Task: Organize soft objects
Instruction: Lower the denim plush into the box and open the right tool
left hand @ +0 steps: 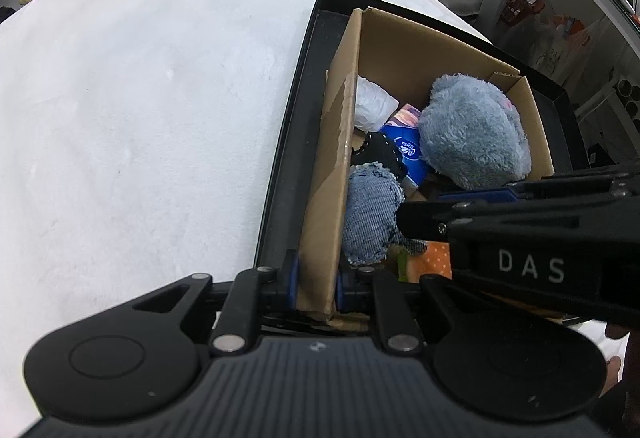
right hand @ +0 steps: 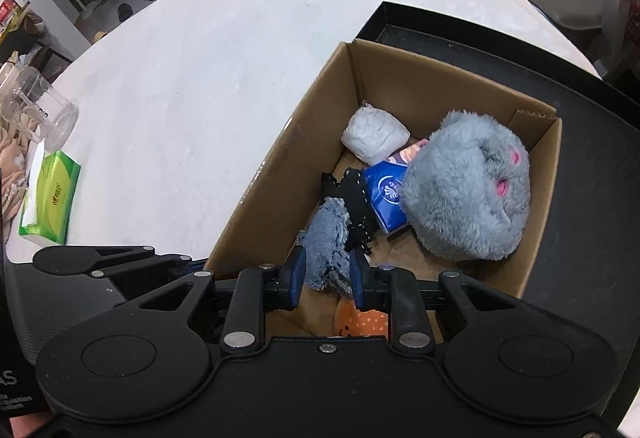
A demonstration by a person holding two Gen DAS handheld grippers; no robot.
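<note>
Firstly, left wrist view: the left gripper pinches the cardboard box wall at lower centre; bare white table fills the left.

Right wrist view: the right gripper clamps the denim piece inside the box's near edge; the grey plush crowds the right side.
</note>
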